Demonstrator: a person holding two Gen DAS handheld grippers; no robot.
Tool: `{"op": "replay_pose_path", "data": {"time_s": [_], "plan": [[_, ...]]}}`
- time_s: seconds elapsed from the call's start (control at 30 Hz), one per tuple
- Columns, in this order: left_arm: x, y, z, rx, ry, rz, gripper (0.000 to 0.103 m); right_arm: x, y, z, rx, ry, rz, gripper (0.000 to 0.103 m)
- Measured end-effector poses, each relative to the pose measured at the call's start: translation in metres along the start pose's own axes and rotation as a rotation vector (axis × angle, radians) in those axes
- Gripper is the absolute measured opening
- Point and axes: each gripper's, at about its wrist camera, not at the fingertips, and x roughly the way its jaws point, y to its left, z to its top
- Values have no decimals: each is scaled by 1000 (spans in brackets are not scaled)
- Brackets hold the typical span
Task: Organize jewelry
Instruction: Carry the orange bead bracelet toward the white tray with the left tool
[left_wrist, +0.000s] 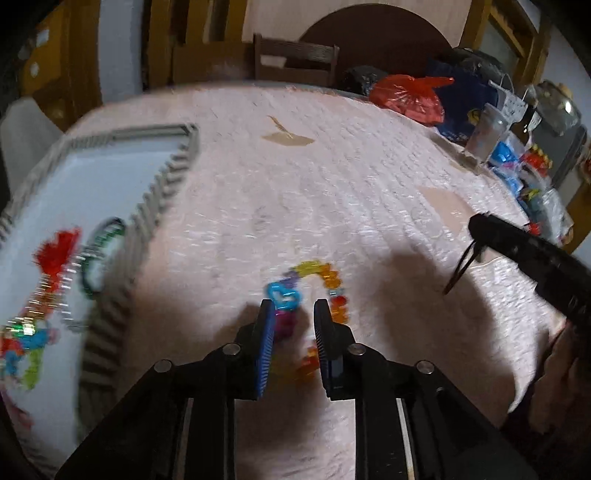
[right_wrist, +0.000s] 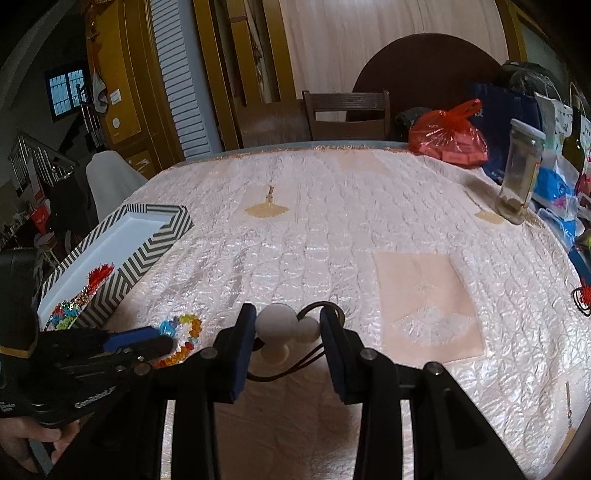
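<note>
Roughly halfway I'd say: a few bright bead pieces already sit in the zigzag-striped white tray (right_wrist: 147, 236) at left, the left gripper (left_wrist: 294, 314) has fingers released astride the multicolour plastic-bead bracelet (left_wrist: 325, 277) on the pink quilted tabletop (right_wrist: 332, 221), and the right gripper (right_wrist: 288, 328) is grasping a white knobby pendant on black cord (right_wrist: 284, 326).

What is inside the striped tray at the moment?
The striped tray holds a red tassel piece, a green bangle and colourful beads. Its near end runs out of the frame.
</note>
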Motion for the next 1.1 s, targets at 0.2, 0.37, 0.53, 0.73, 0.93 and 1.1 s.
{"op": "replay_pose_path", "data": {"time_s": [0.2, 0.37, 0.53, 0.73, 0.93, 1.1], "plan": [[2, -6, -17, 30, 12, -36, 78, 0, -3, -1, 6, 2, 11, 37], [4, -13, -16, 50, -7, 21, 63, 0, -4, -2, 12, 3, 9, 37], [-2, 2, -11, -32, -6, -4, 42, -1, -7, -1, 27, -4, 7, 37], [-26, 4, -1, -43, -59, -25, 42, 0, -4, 1, 21, -3, 10, 37], [-53, 4, 17, -64, -123, -17, 42, -2, 2, 4, 8, -7, 3, 37], [-76, 20, 34, -105, -188, 4, 42, -6, 12, 14, -21, -17, 2, 37]]}}
